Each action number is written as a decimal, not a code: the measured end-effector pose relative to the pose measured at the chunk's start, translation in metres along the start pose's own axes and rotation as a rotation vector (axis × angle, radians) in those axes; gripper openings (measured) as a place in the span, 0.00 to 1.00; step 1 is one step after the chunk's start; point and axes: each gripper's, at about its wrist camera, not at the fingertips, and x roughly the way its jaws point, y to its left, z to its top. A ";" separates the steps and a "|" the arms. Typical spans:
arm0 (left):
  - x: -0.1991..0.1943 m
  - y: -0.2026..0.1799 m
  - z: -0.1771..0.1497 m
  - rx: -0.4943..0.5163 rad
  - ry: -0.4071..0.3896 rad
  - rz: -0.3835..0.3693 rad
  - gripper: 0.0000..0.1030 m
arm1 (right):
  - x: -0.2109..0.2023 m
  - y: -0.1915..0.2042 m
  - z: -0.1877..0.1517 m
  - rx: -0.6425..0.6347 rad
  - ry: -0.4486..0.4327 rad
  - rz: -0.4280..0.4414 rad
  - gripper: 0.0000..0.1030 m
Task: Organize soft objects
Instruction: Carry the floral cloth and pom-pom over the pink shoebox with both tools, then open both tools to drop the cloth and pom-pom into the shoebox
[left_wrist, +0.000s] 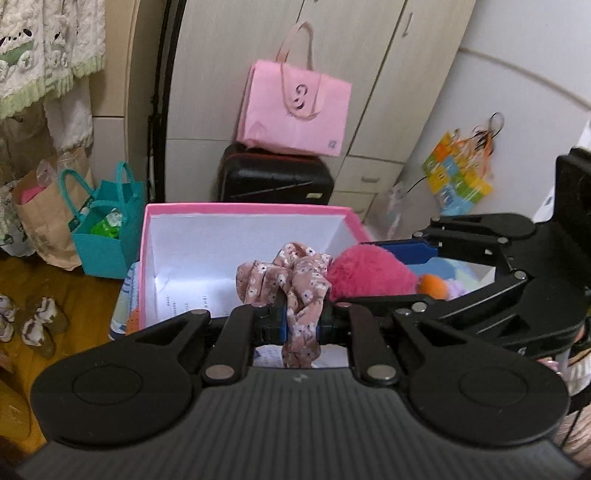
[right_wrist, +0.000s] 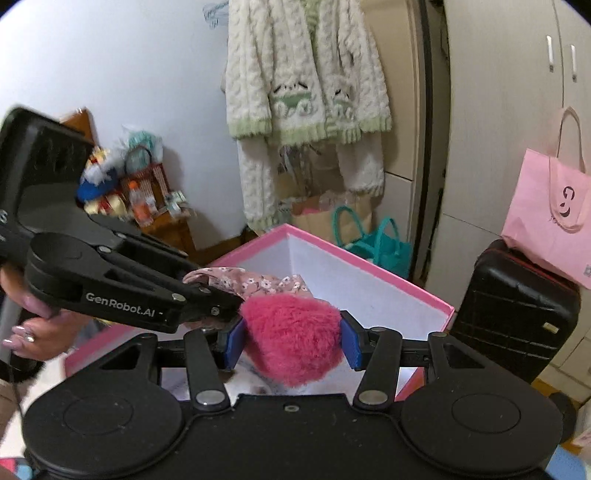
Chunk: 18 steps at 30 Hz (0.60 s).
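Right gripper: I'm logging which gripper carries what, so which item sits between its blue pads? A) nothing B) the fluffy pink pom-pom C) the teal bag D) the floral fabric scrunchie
B: the right gripper has its blue pads pressed on either side of the fluffy pink pom-pom, above the pink box; the floral scrunchie is in the left gripper.

we are holding the pink floral fabric scrunchie (left_wrist: 291, 291) just left of the fluffy magenta pompom (left_wrist: 369, 271), both over the near edge of the pink-rimmed white cardboard box (left_wrist: 207, 236); behind it, the pink paper tote bag (left_wrist: 295, 110) is sitting on the black hard suitcase (left_wrist: 273, 177).
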 end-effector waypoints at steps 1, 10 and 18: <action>0.004 0.000 0.000 0.016 0.001 0.025 0.11 | 0.006 0.000 0.001 -0.017 0.008 -0.011 0.56; 0.028 0.002 0.002 0.088 0.023 0.138 0.12 | 0.040 -0.010 -0.003 -0.064 0.069 -0.034 0.56; 0.019 -0.011 0.001 0.134 -0.043 0.228 0.37 | 0.042 -0.017 -0.005 -0.016 0.046 -0.096 0.64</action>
